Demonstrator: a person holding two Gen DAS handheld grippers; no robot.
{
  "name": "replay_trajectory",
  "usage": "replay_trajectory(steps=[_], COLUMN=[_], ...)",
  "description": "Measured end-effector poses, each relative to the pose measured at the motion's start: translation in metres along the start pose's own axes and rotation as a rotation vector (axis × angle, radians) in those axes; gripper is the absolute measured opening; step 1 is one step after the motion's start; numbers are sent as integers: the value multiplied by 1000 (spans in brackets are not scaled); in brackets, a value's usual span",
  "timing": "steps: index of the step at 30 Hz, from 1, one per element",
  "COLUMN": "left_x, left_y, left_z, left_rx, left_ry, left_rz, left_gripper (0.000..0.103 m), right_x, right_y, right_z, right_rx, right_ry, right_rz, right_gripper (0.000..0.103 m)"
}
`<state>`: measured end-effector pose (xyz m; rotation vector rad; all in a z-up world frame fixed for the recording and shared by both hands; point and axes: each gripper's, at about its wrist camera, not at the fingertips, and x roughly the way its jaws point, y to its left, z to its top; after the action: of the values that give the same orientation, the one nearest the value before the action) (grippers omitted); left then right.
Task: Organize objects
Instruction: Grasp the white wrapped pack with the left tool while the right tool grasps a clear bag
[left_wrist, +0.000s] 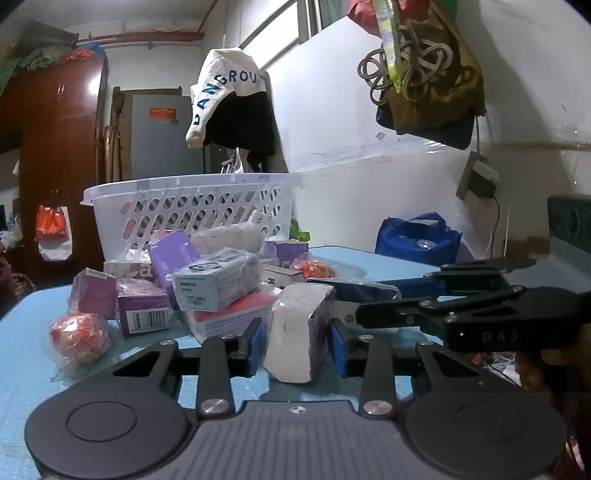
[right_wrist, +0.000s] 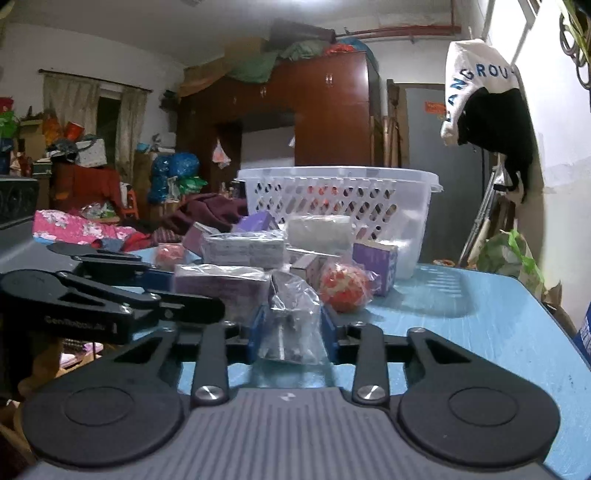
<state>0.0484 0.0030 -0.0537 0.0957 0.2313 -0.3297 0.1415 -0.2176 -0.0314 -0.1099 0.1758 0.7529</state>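
Jaws: left gripper (left_wrist: 297, 341) around white packet (left_wrist: 295, 332), contact unclear | right gripper (right_wrist: 291, 332) clamps plastic-wrapped item (right_wrist: 293, 321) | one basket (left_wrist: 192, 210)

Packages (left_wrist: 218, 284) crowd before basket (left_wrist: 192, 206); bare table (right_wrist: 480, 325) right

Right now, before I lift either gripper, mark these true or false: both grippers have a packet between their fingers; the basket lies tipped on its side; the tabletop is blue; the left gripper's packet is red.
1. Both grippers have a packet between their fingers. True: left gripper brackets a white wrapped packet; right gripper a clear plastic packet.
2. The white basket lies tipped over. False: it stands upright behind the pile.
3. The table is blue. True.
4. The left gripper's packet is red. False: white with a purple side.
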Motion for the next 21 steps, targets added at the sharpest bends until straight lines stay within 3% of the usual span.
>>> replay_trajectory(steps=[21], left_x=[-18], left_y=[1], left_z=[5], left_rx=[-10], left_ry=[-75], left_rz=[-13], left_gripper=[38], right_x=[-16], right_y=[-20], right_z=[10], right_rx=[49], right_ry=[-71], right_rz=[-67], right_gripper=[35])
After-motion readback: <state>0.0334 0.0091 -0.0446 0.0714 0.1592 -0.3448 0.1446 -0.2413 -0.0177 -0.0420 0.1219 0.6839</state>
